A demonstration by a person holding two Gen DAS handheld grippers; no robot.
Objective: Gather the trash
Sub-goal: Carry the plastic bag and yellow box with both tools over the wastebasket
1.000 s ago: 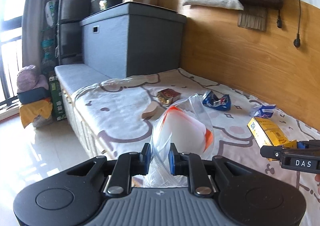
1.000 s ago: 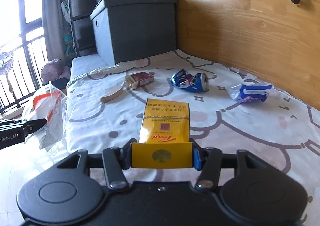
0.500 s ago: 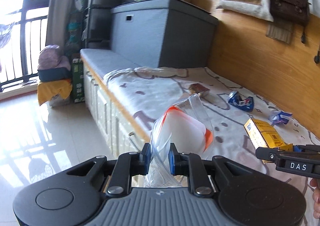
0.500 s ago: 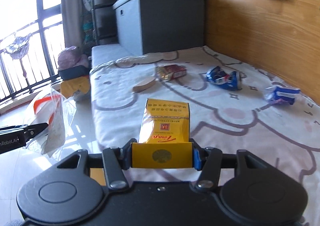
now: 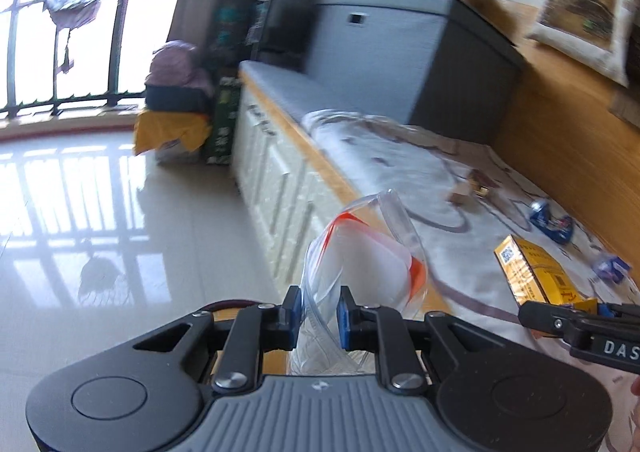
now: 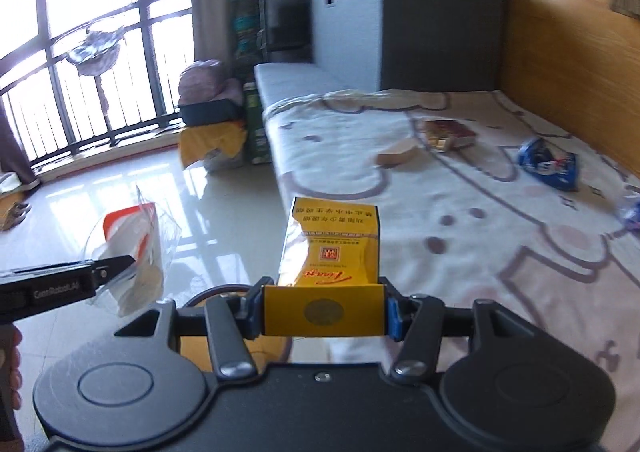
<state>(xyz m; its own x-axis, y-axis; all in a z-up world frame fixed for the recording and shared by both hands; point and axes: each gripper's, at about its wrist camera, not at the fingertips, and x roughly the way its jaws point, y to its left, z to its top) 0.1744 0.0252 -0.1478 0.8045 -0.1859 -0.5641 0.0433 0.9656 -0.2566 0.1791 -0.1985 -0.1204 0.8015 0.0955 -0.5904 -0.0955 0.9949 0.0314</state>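
Glossy pale floor tiles (image 5: pixel 120 220) fill the left of both views, backed by a barred window, and a long bed with a cartoon-print sheet (image 6: pixel 460 236) runs along a wooden wall. Scattered on the sheet are a crushed blue can (image 6: pixel 548 164), a red packet (image 6: pixel 452 134), a tan scrap (image 6: pixel 398 154) and a small blue wrapper at the right edge. A clear plastic bag (image 5: pixel 360 252) with an orange-red strip is pinched by the left gripper (image 5: pixel 318 314), whose jaws are drawn fully together on its crumpled edge; its mouth hangs over the floor beside the bed. A yellow carton (image 6: pixel 334 248) is clamped at its end between the half-spread jaws of the right gripper (image 6: pixel 324 310), clear of the sheet. The step in hand is judged to be bagging the carton. It would be done best if the mouth were kept open and steady, and the carton brought above it before being released.
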